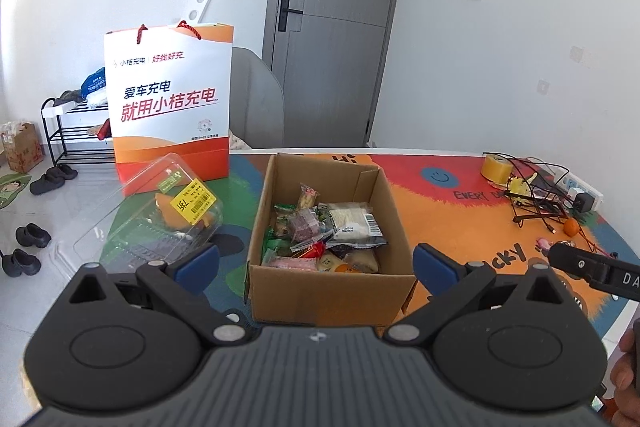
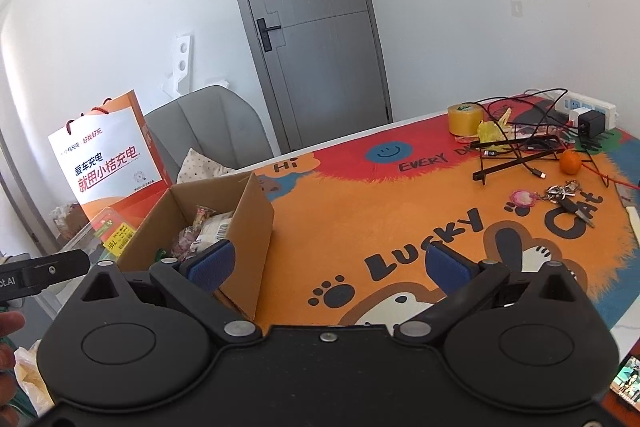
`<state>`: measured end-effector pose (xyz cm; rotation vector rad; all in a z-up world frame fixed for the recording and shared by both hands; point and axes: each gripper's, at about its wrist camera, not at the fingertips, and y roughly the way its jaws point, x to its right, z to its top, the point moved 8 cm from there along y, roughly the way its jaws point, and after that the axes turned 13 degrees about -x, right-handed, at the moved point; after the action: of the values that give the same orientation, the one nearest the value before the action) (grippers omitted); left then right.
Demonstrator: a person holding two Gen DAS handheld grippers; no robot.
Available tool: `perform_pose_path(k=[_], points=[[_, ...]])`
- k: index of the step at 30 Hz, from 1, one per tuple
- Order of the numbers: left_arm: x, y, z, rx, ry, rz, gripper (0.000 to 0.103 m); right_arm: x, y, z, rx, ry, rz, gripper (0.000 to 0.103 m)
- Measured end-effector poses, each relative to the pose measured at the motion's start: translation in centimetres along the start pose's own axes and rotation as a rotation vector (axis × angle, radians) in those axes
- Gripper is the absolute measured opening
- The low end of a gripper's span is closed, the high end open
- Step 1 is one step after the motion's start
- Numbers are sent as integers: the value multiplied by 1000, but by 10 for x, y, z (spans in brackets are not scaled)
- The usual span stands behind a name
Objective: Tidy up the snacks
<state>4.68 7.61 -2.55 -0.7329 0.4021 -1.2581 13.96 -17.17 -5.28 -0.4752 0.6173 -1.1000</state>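
An open cardboard box [image 1: 396,227] stands on the colourful table mat, holding several wrapped snacks [image 1: 320,231]. My left gripper [image 1: 316,263] hovers open in front of the box, its blue pads spread wider than the box, with nothing between them. A clear plastic clamshell [image 1: 160,219] with a yellow price label lies left of the box. In the right wrist view the same box [image 2: 248,223] sits at the left. My right gripper [image 2: 330,263] is open and empty above the mat, to the right of the box.
An orange and white paper bag [image 1: 172,107] stands behind the clamshell. At the far right lie a tape roll [image 2: 466,119], tangled cables with a power strip [image 2: 584,111], a small orange [image 2: 570,163] and keys [image 2: 564,197]. A grey chair [image 2: 216,131] stands beyond the table edge.
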Motion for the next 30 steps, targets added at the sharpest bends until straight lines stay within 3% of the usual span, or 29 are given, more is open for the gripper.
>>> perform_pose_path(k=[21, 30], points=[[5, -15, -5, 23, 53, 27, 102, -8, -19, 0, -15, -65, 4, 103], [16, -14, -10, -2, 73, -13, 102, -11, -17, -2, -24, -81, 12, 103]])
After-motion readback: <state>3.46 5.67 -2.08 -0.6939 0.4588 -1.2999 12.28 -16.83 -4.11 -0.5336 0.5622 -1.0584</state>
